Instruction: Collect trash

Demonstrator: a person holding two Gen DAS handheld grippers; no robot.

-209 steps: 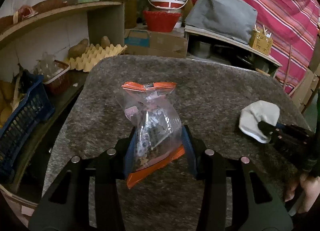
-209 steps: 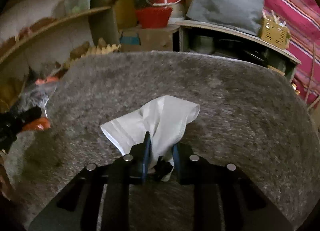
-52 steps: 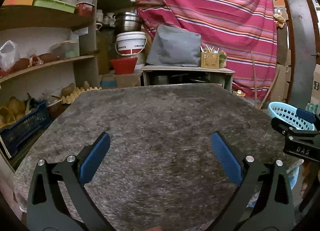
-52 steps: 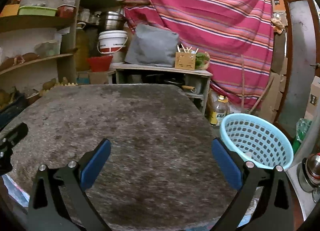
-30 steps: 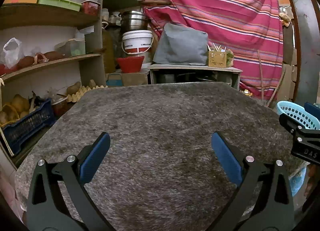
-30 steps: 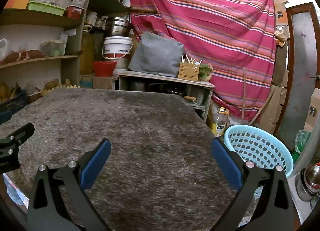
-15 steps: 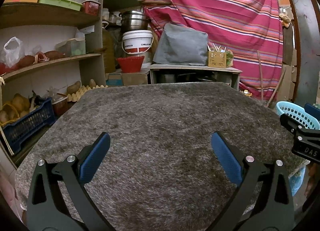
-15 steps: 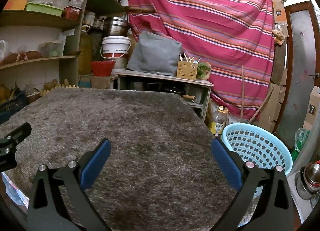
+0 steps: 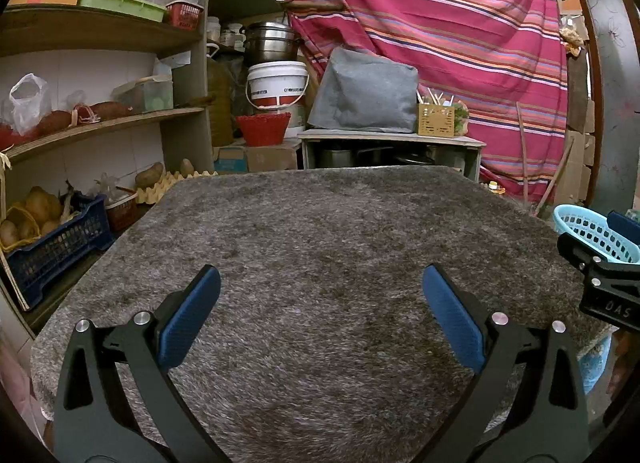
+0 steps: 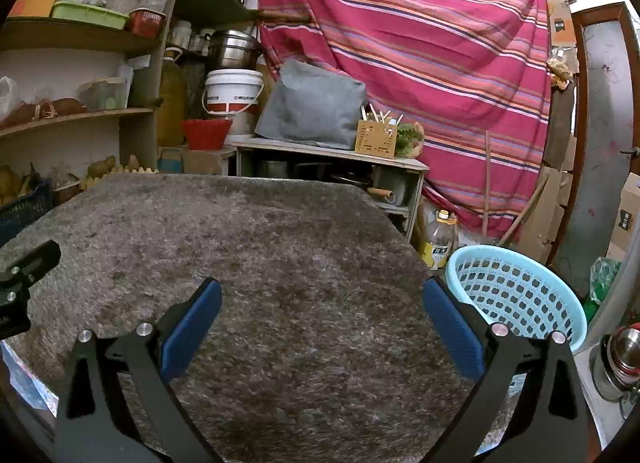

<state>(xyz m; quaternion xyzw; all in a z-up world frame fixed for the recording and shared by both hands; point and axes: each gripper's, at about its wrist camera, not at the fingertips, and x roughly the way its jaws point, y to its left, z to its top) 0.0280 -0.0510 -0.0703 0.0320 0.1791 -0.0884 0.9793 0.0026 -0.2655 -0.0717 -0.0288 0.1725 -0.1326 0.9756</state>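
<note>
A grey shaggy mat covers the table, and I see no trash on it in either view. My left gripper hovers open over the mat's near part, blue pads wide apart, nothing between them. My right gripper is open too, held above the table's right side. A light blue plastic basket stands just off the table's right edge, beside the right gripper's right finger; its inside is mostly hidden. In the left wrist view the basket peeks out behind the right gripper's body.
Wooden shelves with a blue crate, an egg tray and potatoes run along the left. A low cabinet with a grey cushion, a white bucket and a striped red curtain stand behind. A bottle sits on the floor.
Seven seconds ago the left gripper held a clear bag with orange edges and the right a white cloth; both are now open and empty. Over the last second the views barely shift.
</note>
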